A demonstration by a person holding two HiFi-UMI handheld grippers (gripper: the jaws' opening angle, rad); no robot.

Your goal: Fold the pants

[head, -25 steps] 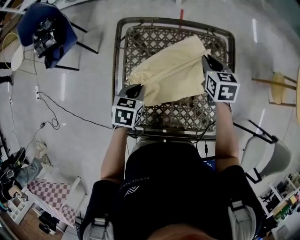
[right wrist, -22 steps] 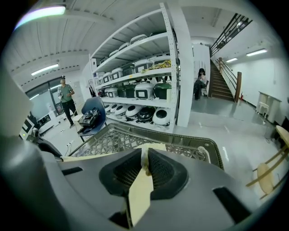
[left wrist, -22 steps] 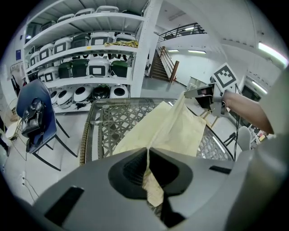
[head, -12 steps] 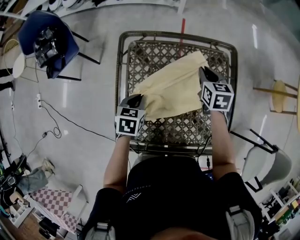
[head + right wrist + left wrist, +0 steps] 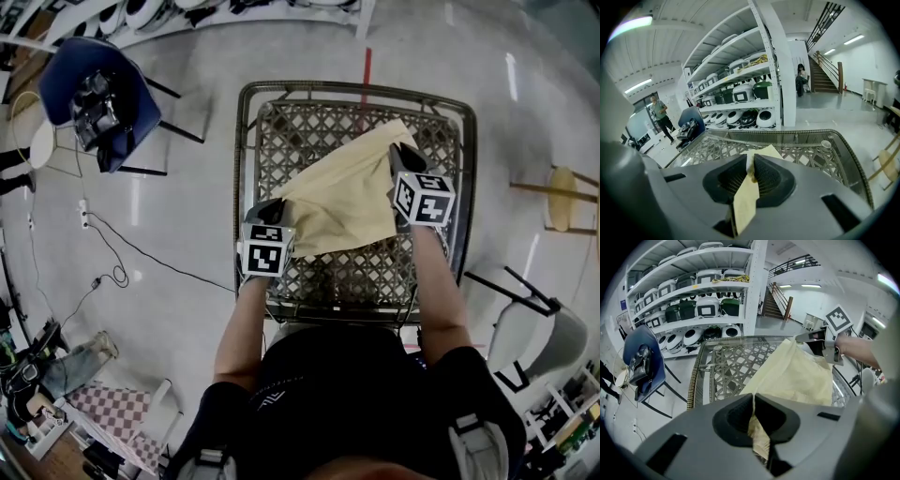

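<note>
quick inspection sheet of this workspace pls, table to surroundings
surface: lattice table, glass-topped by the look
job's things: cream pants, stretched between both tongs over the table
clutter: nothing seen on the table
grippers: left tongs shut on the pants' near-left corner; right tongs shut on their right edge
cables: black cable trailing on the floor to the left
surroundings: blue chair carrying a black bag; shelves of appliances; staircase

One pair of cream pants (image 5: 347,192), one lattice table (image 5: 246,141), one blue chair (image 5: 66,66), and two grippers: left gripper (image 5: 277,203) and right gripper (image 5: 398,152).
</note>
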